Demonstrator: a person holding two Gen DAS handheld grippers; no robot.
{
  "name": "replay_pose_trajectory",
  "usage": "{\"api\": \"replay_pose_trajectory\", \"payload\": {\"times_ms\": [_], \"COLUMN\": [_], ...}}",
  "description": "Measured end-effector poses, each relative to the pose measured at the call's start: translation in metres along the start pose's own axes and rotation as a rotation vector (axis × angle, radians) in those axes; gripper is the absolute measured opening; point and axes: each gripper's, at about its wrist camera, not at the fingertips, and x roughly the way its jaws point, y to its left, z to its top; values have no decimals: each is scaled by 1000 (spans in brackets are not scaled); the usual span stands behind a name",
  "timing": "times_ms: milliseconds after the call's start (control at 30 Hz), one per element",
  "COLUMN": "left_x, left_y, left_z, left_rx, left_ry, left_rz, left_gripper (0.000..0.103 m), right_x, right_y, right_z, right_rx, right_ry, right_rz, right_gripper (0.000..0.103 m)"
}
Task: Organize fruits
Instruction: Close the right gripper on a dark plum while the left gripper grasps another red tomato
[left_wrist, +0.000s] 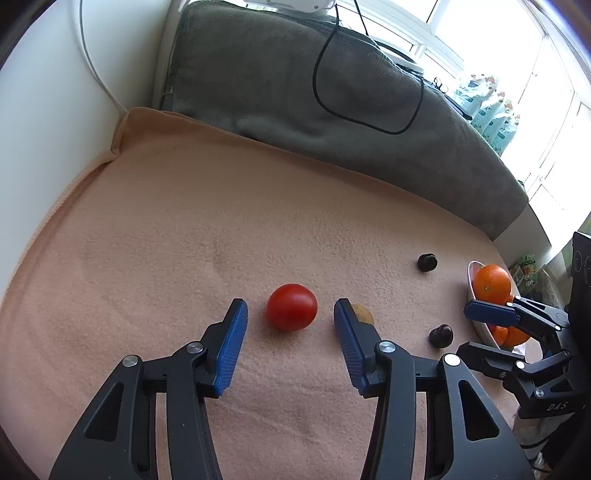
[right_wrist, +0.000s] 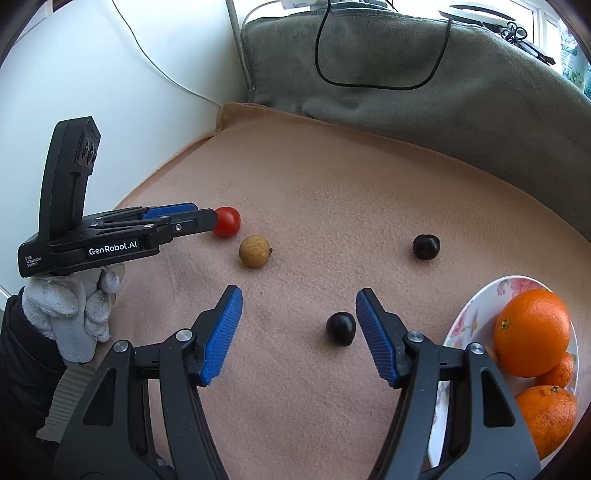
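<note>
A red tomato (left_wrist: 291, 307) lies on the peach blanket (left_wrist: 184, 240) between the fingers of my left gripper (left_wrist: 291, 303), with a gap on each side; the jaws stand open. Beside its right finger sits a yellow-brown fruit (left_wrist: 364, 314). In the right wrist view my right gripper (right_wrist: 299, 291) is open low over the blanket. A dark round fruit (right_wrist: 340, 328) rests just inside its right finger (right_wrist: 373, 332), far from the left one. A second dark fruit (right_wrist: 426, 246) lies farther back. The flowered plate (right_wrist: 476, 306) at right holds several oranges (right_wrist: 532, 332).
A grey folded blanket (right_wrist: 406, 110) with a black cable (right_wrist: 369, 85) on it rises behind the peach one. A white wall (right_wrist: 129, 92) closes the left side. A gloved hand (right_wrist: 70, 317) holds the left gripper (right_wrist: 207, 218) at the tomato (right_wrist: 227, 221).
</note>
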Motion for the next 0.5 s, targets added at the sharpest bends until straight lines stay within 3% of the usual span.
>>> {"api": "replay_pose_trajectory", "payload": {"times_ms": [167, 267, 500], "left_x": [6, 8, 12], "left_y": [3, 4, 4], "left_z": [1, 1, 0], "left_rx": [-10, -12, -11], "left_ry": [10, 14, 26], "left_rz": [-7, -10, -9], "left_gripper": [43, 43, 39], "right_x": [7, 12, 21], "right_y": [-5, -10, -21], "right_z": [-3, -4, -11], "right_rx": [-7, 0, 26], "right_ry": [27, 52, 84], "right_rz": [-22, -25, -39], "right_gripper": [66, 49, 49]}}
